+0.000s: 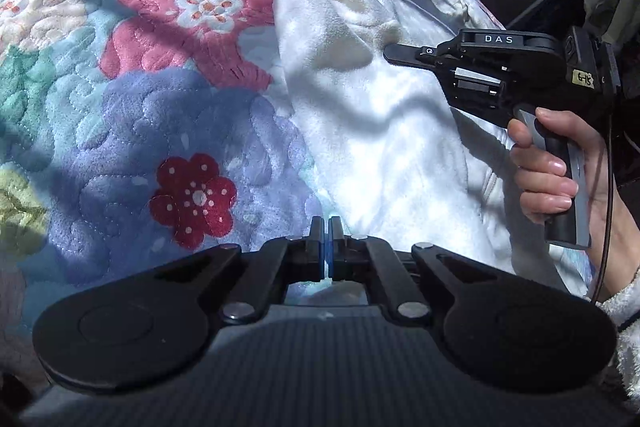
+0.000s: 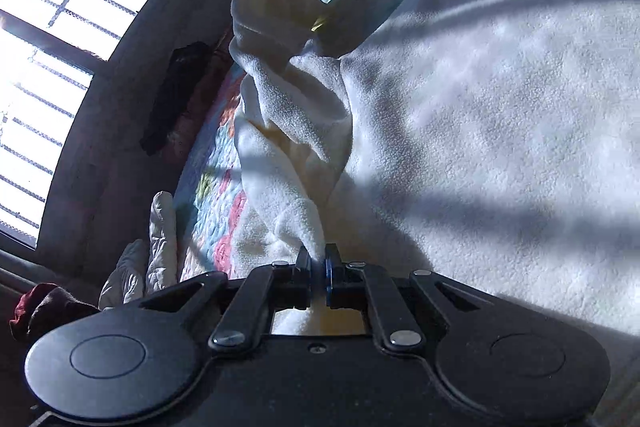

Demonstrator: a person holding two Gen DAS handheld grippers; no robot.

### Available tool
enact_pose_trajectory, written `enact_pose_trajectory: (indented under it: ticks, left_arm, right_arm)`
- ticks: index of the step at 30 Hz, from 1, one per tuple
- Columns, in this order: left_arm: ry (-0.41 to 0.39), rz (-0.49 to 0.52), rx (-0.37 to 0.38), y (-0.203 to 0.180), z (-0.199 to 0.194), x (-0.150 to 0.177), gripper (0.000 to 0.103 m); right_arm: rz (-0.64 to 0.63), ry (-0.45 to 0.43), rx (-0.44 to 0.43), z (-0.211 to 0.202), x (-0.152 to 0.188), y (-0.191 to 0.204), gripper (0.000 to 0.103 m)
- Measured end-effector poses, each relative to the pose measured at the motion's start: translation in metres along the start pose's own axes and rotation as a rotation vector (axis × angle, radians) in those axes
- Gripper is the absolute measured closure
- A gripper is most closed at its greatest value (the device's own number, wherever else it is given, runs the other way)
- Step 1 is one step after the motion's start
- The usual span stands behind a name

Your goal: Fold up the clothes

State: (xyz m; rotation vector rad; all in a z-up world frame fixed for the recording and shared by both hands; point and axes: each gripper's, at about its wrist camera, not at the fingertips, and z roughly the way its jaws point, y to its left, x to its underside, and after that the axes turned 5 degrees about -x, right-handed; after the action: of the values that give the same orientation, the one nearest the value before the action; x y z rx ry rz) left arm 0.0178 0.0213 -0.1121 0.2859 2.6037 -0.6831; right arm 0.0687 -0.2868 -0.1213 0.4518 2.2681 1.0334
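Closest to the left wrist lens, the black two-finger left gripper is seen with its jaws pressed together, blue pads touching, nothing visibly caught between them. It's held right over the edge of the white fleece garment, where the fleece meets the quilted floral bedspread in pinks, blues and greens.

Everything's easiest placed relative to that fleece garment, tbh. It's spread over the bedspread in patchy sunlight, rumpled toward its far end. Above its right side, the black right gripper is held sideways by a bare hand wrapped round the grey-and-black handle, a fuzzy white cuff seen at the wrist.

From the right wrist view, the right gripper is seen with jaws nearly together, pinching a twisted fold of the garment, which is pulled up in a ropey ridge running away from the pads. Left of the garment, white puffy fabric is seen off the bedspread's edge, and further left a bright barred window.
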Motion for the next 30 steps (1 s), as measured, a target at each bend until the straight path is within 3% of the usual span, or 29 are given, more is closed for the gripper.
enact_pose_trajectory:
  ticks: [2, 5, 8, 11, 15, 18, 20, 22, 24, 27, 30]
  left_arm:
    - [-0.068, 0.022, -0.019, -0.002, -0.01, -0.002, 0.1]
    - [-0.147, 0.008, 0.025, 0.0, -0.018, -0.01, 0.098]
    - [-0.119, 0.03, 0.073, -0.008, -0.006, -0.014, 0.098]
    - [-0.032, 0.023, 0.125, -0.011, 0.012, -0.004, 0.099]
    - [0.002, 0.01, 0.161, -0.014, 0.02, 0.0, 0.099]
    - [0.016, -0.008, 0.172, -0.013, 0.025, 0.001, 0.098]
    - [0.021, -0.016, 0.178, -0.013, 0.027, 0.001, 0.099]
    - [0.02, -0.015, 0.177, -0.014, 0.027, 0.0, 0.099]
    - [0.023, -0.007, 0.161, -0.018, 0.031, -0.002, 0.099]
    - [0.032, 0.001, 0.13, -0.023, 0.038, -0.007, 0.099]
    - [0.023, 0.032, 0.101, -0.029, 0.039, -0.008, 0.098]
  right_arm:
    - [-0.069, -0.008, 0.055, 0.0, 0.003, 0.006, 0.082]
    - [-0.173, -0.021, 0.137, -0.001, 0.007, 0.016, 0.08]
    - [-0.263, -0.025, 0.212, -0.003, 0.009, 0.027, 0.077]
    - [-0.354, -0.036, 0.264, -0.006, 0.01, 0.041, 0.072]
    - [-0.517, -0.082, 0.324, -0.018, 0.013, 0.071, 0.071]
    - [-0.632, -0.148, 0.276, -0.034, 0.016, 0.098, 0.079]
    - [-0.662, -0.105, 0.17, -0.035, 0.014, 0.114, 0.079]
    - [-0.703, 0.011, 0.12, -0.021, 0.013, 0.13, 0.08]
    - [-0.777, 0.097, 0.187, 0.003, 0.019, 0.139, 0.083]
    - [-0.876, 0.134, 0.359, 0.035, 0.026, 0.132, 0.082]
    - [-0.886, 0.157, 0.446, 0.054, 0.027, 0.11, 0.082]
